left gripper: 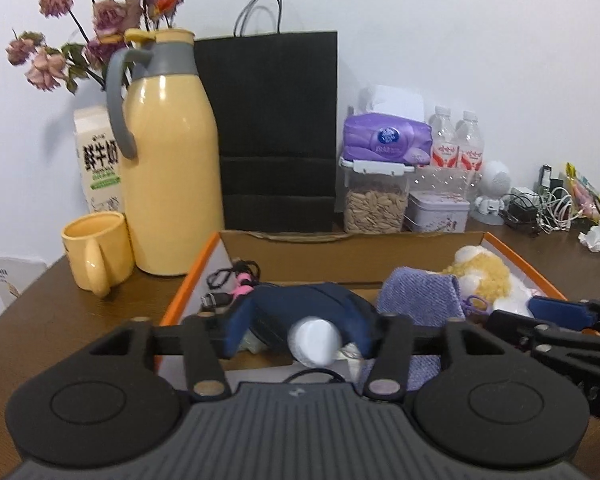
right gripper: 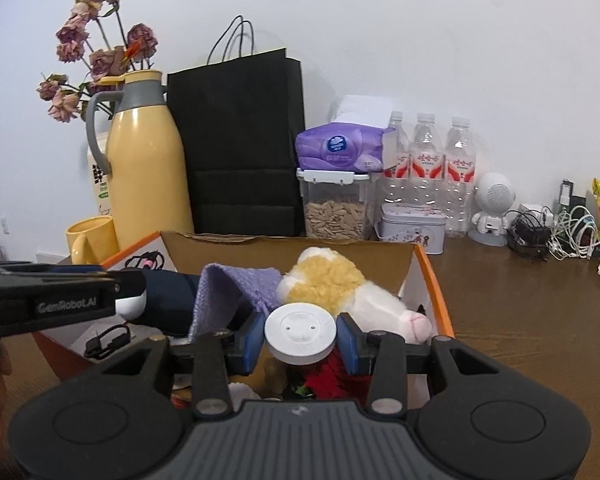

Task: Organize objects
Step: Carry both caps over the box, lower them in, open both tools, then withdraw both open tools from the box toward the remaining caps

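Both tools hover over the cardboard box [right gripper: 428, 276] at the tabletop's near edge. The right tool [right gripper: 300, 340] grips a white round lid [right gripper: 300, 332]. The left tool [left gripper: 300, 330] stands open around a white bottle [left gripper: 314, 342], not pressing it. Next, I think, comes setting the lid somewhere tidy.

Yellow jug [left gripper: 168, 160] and mug [left gripper: 96, 254], black bag [left gripper: 276, 128], purple tissue pack [left gripper: 386, 138], orange-rimmed box [left gripper: 188, 276], brown bench [right gripper: 540, 312].

The milk carton [right gripper: 100, 184] is mostly hidden behind the yellow jug [right gripper: 148, 160] near the table's back left corner, the dried flowers [left gripper: 100, 12] are blurred, and the box [right gripper: 432, 280] has its near wall hidden behind the gripper bodies.
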A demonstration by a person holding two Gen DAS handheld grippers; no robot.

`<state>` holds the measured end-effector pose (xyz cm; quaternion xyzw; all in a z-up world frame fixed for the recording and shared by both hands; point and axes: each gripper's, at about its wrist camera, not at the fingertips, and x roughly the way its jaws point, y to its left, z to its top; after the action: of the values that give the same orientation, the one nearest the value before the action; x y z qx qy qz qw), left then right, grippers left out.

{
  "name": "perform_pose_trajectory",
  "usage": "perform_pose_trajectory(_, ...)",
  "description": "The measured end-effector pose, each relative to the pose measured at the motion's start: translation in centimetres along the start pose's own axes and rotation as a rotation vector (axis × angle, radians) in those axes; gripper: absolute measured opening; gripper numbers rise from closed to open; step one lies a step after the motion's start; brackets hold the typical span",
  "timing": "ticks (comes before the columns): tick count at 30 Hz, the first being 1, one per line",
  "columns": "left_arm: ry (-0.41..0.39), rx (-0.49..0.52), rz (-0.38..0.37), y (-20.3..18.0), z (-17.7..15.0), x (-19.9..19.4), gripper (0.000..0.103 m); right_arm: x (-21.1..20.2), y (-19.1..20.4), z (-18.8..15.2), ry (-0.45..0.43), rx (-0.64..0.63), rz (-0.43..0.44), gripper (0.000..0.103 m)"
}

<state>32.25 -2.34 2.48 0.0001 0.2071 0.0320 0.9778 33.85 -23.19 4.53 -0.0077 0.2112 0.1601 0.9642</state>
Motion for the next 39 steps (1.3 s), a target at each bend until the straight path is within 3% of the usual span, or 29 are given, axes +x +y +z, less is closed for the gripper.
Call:
perform_pose_trajectory(1,-0.009,0.000,0.005,0.1,0.0,-0.2,0.075,-0.2,-0.1,0.0,-0.007,0.005,-0.003,0.047)
perform_pose_trajectory(2,-0.022,-0.001,0.008,0.1,0.1,-0.5,0.084,-0.4,-0.3,0.0,-0.018,0.014,-0.010,0.062)
perform_pose_trajectory(5,-0.055,-0.007,0.016,0.1,0.3,-1.2,0.103,-1.0,-0.7,0.1,-0.051,0.025,-0.031,0.087)
perform_pose_trajectory(8,-0.066,-0.014,0.017,0.1,0.4,-1.5,0.103,-1.5,-1.0,0.2,-0.072,0.039,-0.027,0.101)
perform_pose_trajectory(19,-0.064,-0.015,0.001,-0.2,0.2,-2.0,0.103,-2.2,-0.6,0.0,-0.084,0.017,-0.026,0.103)
perform_pose_trajectory(30,-0.073,-0.011,-0.074,-0.2,-0.4,-3.9,0.103,-3.6,0.1,-0.6,-0.090,-0.012,-0.017,0.103)
perform_pose_trajectory(39,-0.048,0.001,-0.085,1.7,-2.3,-5.6,0.103,-5.4,1.3,-2.1,-0.076,-0.082,0.022,0.103)
